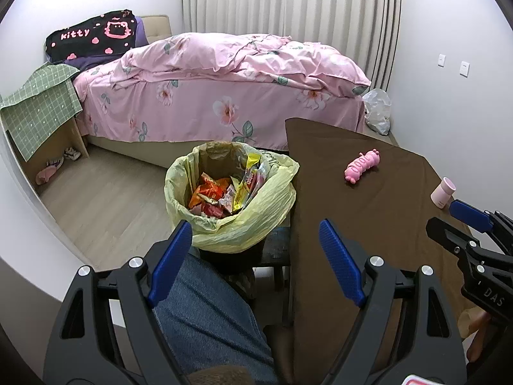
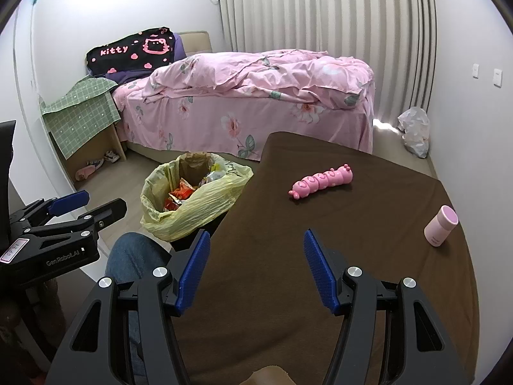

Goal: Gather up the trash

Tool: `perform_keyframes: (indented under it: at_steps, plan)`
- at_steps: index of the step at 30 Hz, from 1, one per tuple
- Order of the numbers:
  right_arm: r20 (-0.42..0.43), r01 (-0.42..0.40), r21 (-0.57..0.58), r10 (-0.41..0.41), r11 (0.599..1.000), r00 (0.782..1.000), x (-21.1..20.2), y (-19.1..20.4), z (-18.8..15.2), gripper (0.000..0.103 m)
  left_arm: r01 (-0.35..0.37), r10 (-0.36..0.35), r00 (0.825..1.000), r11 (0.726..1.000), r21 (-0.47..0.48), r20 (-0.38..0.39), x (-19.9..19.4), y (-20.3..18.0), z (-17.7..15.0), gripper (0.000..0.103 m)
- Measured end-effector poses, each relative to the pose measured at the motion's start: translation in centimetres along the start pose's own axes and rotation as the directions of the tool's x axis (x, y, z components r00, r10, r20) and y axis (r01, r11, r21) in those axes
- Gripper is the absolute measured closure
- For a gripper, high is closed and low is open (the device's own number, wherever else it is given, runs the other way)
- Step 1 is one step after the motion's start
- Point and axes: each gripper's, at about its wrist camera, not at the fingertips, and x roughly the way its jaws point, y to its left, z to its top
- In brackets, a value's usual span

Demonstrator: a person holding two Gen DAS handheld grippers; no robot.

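I hold the left gripper [image 1: 256, 243] empty, fingers apart, over my knee [image 1: 205, 304] beside the bin [image 1: 231, 224]. Wrappers [image 1: 221, 192] lie inside its yellow bag. The right gripper [image 2: 256, 256], fingers apart, empty, hangs over the brown table [image 2: 368, 256]; toy [image 2: 322, 181] and cup [image 2: 441, 224] stand on it.

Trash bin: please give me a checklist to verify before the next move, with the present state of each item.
1. Left tool open and holding nothing: ok.
2. Right tool open and holding nothing: ok.
3. Trash bin mouth open, yellow bag folded over the rim: ok.
4. Room left in the bin above the wrappers: cannot tell.
5. Brown table free of wrappers: ok; only a pink toy and a pink cup lie there.
6. White bag on the floor is trash: cannot tell.
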Motion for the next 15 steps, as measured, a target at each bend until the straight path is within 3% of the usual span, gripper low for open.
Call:
perform_keyframes:
  at_steps: [7, 9, 12, 15]
  plan:
    - [-0.010, 0.005, -0.008, -0.005, 1.000, 1.000, 0.3, 0.1, 0.0, 0.046, -0.002, 0.002, 1.000, 1.000, 0.006, 0.011, 0.0, -0.1, -0.2, 0.026]
    - [-0.019, 0.011, -0.016, -0.012, 1.000, 1.000, 0.6, -0.1, -0.3, 0.046, 0.048, -0.048, 0.999, 0.999, -0.025, -0.020, 0.7, -0.2, -0.2, 0.026]
    - [-0.035, 0.024, 0.041, -0.023, 0.999, 0.999, 1.6, -2.8, -0.7, 0.046, 0.123, -0.128, 0.989, 0.990, -0.074, -0.068, 2.7, -1.0, -0.2, 0.026]
    - [-0.078, 0.084, 0.132, -0.075, 0.988, 0.994, 4.1, -8.1, -1.9, 0.046, 0.076, -0.077, 0.990, 0.997, -0.012, -0.123, 6.3, -4.7, -0.6, 0.022]
